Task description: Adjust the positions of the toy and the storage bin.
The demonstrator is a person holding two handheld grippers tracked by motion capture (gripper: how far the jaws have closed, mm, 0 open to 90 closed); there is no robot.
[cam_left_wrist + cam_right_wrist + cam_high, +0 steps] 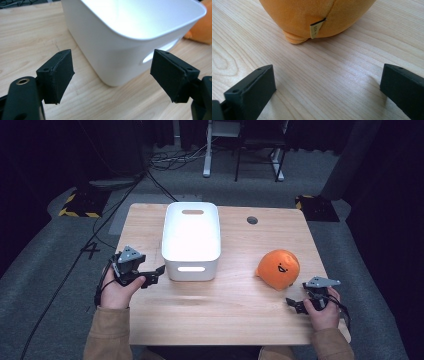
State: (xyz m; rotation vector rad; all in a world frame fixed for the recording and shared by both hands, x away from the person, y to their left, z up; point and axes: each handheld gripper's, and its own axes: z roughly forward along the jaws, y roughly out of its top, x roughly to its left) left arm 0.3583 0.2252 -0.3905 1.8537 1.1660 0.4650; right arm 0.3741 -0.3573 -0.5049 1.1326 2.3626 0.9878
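The table (235,270) bears a white bin (191,240) at centre. An orange plush (278,268) sits at the bin's four o'clock. The left gripper (156,272), jaws apart and empty, hovers at the bin's eight o'clock. The right gripper (295,304), jaws wide and empty, rests at the plush's five o'clock.

A round orange plush toy (278,269) with a small black face stitched on it sat on the counter (235,305) at the right. Well apart to its left, a white plastic bin (191,240) with cut-out handles stood upright and empty.
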